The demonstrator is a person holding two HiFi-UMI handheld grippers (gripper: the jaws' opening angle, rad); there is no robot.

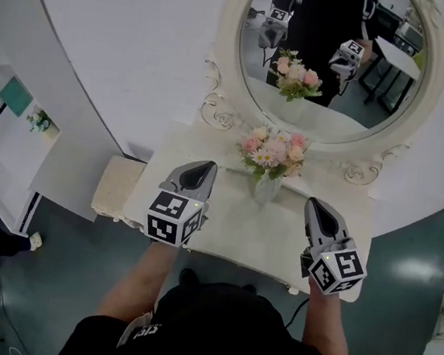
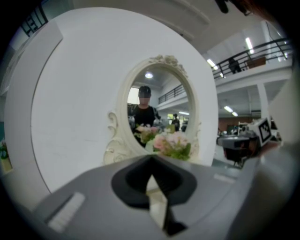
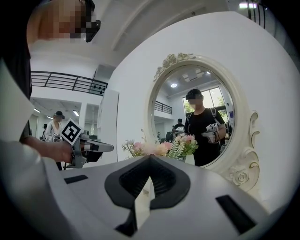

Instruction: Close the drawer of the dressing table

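dressing table [image 1: 231, 232] below; left hand-held gripper [image 1: 205, 167], right hand-held gripper [image 1: 317, 204] closed, empty, pointing toward mirror [image 1: 319, 116].

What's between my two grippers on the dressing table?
The head view shows a flower vase between the left gripper and right gripper, set slightly farther back; otherwise bare tabletop.

A large white curved wall panel [image 1: 118, 45] stands at the rear. A smooth dark green-grey floor [image 1: 55, 272] lies in front of it. A white shelf unit [image 1: 12, 141] stands at the left. An upper gallery with dark metal railing [image 2: 262, 49] runs near white ceiling strip lights [image 2: 249, 44].
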